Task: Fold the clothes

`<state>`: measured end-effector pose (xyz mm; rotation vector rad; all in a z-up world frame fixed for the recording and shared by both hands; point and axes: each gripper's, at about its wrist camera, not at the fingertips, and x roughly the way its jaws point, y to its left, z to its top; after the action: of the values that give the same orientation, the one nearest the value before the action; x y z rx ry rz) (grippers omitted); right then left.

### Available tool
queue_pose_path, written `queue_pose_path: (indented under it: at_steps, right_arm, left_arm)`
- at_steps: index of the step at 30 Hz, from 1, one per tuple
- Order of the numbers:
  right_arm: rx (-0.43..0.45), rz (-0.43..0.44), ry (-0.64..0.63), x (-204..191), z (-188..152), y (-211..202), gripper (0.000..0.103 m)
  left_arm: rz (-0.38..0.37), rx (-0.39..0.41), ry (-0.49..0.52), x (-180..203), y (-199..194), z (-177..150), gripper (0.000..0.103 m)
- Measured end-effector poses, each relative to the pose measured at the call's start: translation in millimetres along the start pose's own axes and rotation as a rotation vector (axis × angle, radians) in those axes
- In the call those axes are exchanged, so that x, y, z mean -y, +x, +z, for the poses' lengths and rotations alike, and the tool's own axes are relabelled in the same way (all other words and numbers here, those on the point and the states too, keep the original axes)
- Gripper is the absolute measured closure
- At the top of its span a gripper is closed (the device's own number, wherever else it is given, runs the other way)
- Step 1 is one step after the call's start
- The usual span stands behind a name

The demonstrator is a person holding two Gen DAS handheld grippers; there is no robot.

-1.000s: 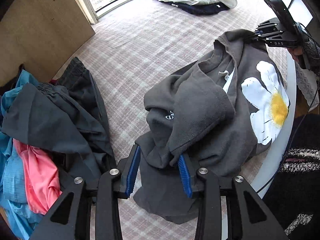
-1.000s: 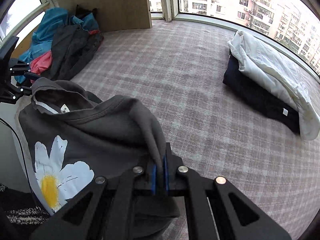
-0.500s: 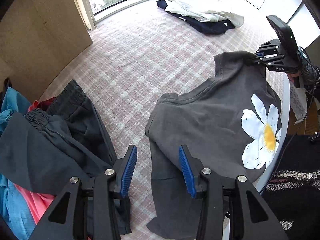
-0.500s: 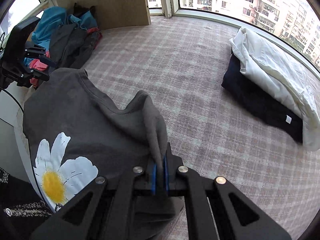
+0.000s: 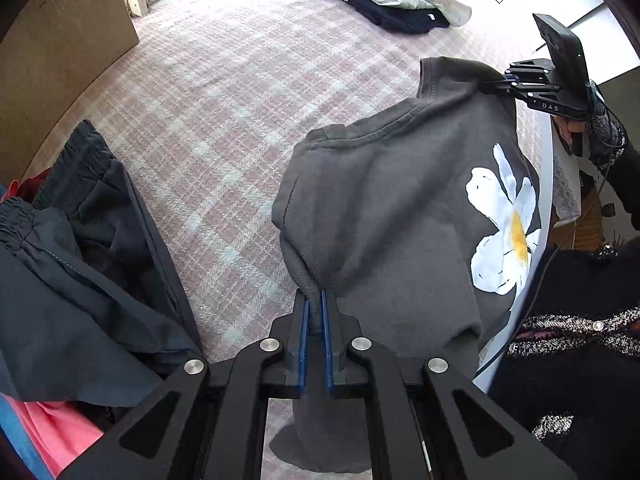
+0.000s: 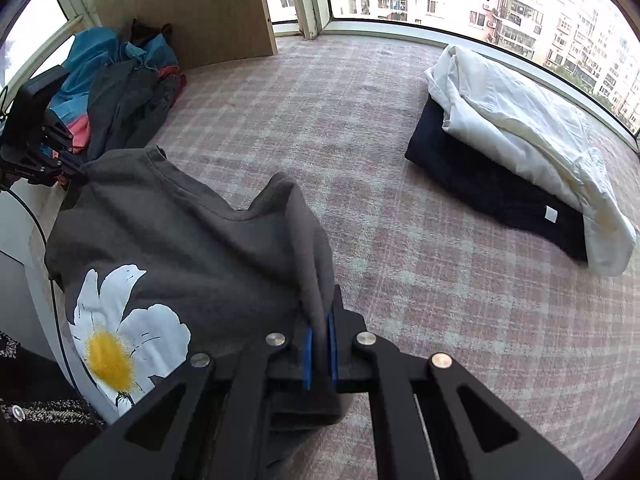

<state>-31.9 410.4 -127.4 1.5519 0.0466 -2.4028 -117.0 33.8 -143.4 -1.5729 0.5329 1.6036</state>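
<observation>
A dark grey T-shirt point(image 5: 392, 200) with a white and yellow daisy print point(image 5: 508, 224) hangs stretched between my two grippers above the checked surface. My left gripper point(image 5: 315, 308) is shut on one shoulder edge of it. My right gripper point(image 6: 319, 324) is shut on the other shoulder; it also shows in the left wrist view point(image 5: 508, 80) at the upper right. The T-shirt point(image 6: 192, 248) and its daisy point(image 6: 120, 332) fill the lower left of the right wrist view, where the left gripper point(image 6: 70, 168) pinches the far corner.
A heap of unfolded clothes point(image 5: 72, 264), dark, pink and blue, lies at the left point(image 6: 120, 96). A folded stack, white garment on navy point(image 6: 520, 148), lies across the checked cloth point(image 6: 360, 160). A wooden panel point(image 6: 192, 12) stands behind; windows ring the surface.
My left gripper, open around the shirt's bunched fabric a second ago, has shut on its shoulder edge. The shirt has been lifted and spread out between both grippers, its folds gone.
</observation>
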Motion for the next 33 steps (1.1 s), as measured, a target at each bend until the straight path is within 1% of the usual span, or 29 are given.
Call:
queue_pose_path:
  at_steps: [1, 3, 6, 8, 9, 10, 11, 13, 16, 18, 19, 20, 21, 23, 24, 26, 27, 28, 29, 30, 32, 33]
  right_arm:
    - [0.002, -0.007, 0.007, 3, -1, -3, 0.097]
    - [0.001, -0.015, 0.031, 11, -4, -7, 0.097]
    - [-0.028, -0.012, 0.044, 12, -10, 5, 0.097]
    - [-0.05, -0.013, 0.023, 7, -10, 16, 0.097]
    - [-0.055, -0.014, 0.013, 5, -10, 20, 0.097]
    - [-0.059, -0.014, 0.003, 2, -9, 23, 0.097]
    - [-0.06, -0.01, 0.0, 1, -8, 24, 0.097]
    - [-0.058, -0.011, 0.0, 2, -6, 23, 0.097]
    - [-0.057, 0.001, 0.019, 7, -4, 21, 0.097]
    - [-0.059, 0.008, 0.03, 9, -4, 22, 0.097]
    - [-0.06, 0.008, 0.029, 9, -4, 22, 0.097]
    - [-0.06, 0.008, 0.028, 9, -4, 22, 0.097]
    - [-0.06, 0.009, 0.026, 8, -4, 22, 0.097]
    - [-0.058, 0.007, 0.018, 6, -4, 21, 0.097]
    - [-0.057, 0.008, 0.015, 6, -4, 20, 0.097]
    - [-0.056, 0.008, 0.007, 6, -3, 19, 0.097]
    - [-0.056, 0.008, 0.004, 6, -3, 18, 0.097]
    - [-0.055, 0.008, 0.003, 6, -4, 18, 0.097]
    - [-0.053, 0.008, 0.002, 6, -4, 17, 0.097]
    - [-0.05, 0.008, 0.0, 6, -4, 17, 0.097]
    - [-0.046, 0.008, -0.003, 5, -4, 17, 0.097]
    - [-0.04, 0.006, -0.003, 5, -4, 16, 0.097]
  left_arm:
    - [-0.004, 0.015, 0.003, 4, -7, -3, 0.098]
    - [0.011, 0.052, -0.007, 8, -26, -12, 0.098]
    - [0.001, 0.108, -0.053, 2, -55, -31, 0.098]
    - [0.013, 0.11, -0.101, -12, -58, -44, 0.096]
    - [0.034, 0.095, -0.14, -24, -51, -47, 0.092]
    - [0.057, 0.078, -0.178, -36, -44, -50, 0.085]
    - [0.109, 0.046, -0.196, -45, -35, -50, 0.081]
    - [0.21, -0.016, -0.229, -60, -19, -52, 0.083]
    - [0.213, 0.04, -0.154, -38, -32, -39, 0.081]
    - [0.215, 0.076, -0.099, -23, -40, -31, 0.069]
    - [0.211, 0.081, -0.02, -4, -38, -24, 0.058]
    - [0.206, 0.085, 0.059, 15, -37, -16, 0.054]
    - [0.201, 0.088, 0.135, 34, -35, -9, 0.054]
    - [0.174, 0.056, 0.212, 55, -20, 5, 0.054]
    - [0.176, 0.037, 0.235, 61, -12, 11, 0.054]
    - [0.206, -0.013, 0.253, 64, 7, 20, 0.055]
    - [0.206, -0.035, 0.24, 60, 14, 23, 0.057]
    - [0.206, -0.056, 0.227, 56, 20, 25, 0.061]
    - [0.198, -0.06, 0.209, 53, 23, 28, 0.072]
    - [0.189, -0.064, 0.192, 49, 25, 30, 0.078]
    - [0.172, -0.068, 0.166, 43, 28, 33, 0.099]
    - [0.164, -0.069, 0.159, 41, 29, 34, 0.1]
